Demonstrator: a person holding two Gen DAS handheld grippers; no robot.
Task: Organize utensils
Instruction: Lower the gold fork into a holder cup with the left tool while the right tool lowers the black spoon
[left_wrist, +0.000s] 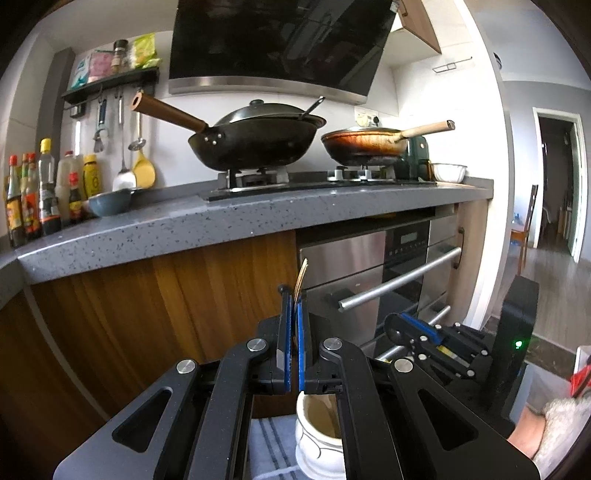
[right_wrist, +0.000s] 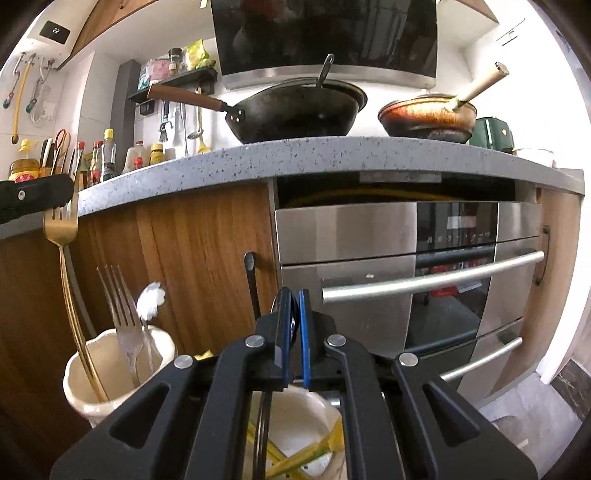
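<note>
While both tongs are clamped, left tongs (left_wrist: 294, 295) pinch the gold fork (right_wrist: 61, 229); right tongs (right_wrist: 294, 295) grip a dark utensil (right_wrist: 293, 317).

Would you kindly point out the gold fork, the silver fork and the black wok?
gold fork (right_wrist: 59, 225), right wrist view, its tines.
silver fork (right_wrist: 123, 317), right wrist view, its neck.
black wok (left_wrist: 255, 147), left wrist view, its bowl.

Daylight flooded in from the right of both views, blowing the white wall (right_wrist: 554, 92) and the doorway (left_wrist: 557, 177) side nearly to pure white. The range hood (left_wrist: 280, 40) carried soft reflections, and the steel oven front (right_wrist: 347, 236) showed broad sheen. The wooden cabinet (left_wrist: 166, 295) under the countertop (left_wrist: 221, 221) sat in shade. Fisheye bending curved the counter edge, and black vignetting filled the corners. The near black linkages looked soft; the middle distance stayed reasonably sharp, with mild colour fringing.
</note>
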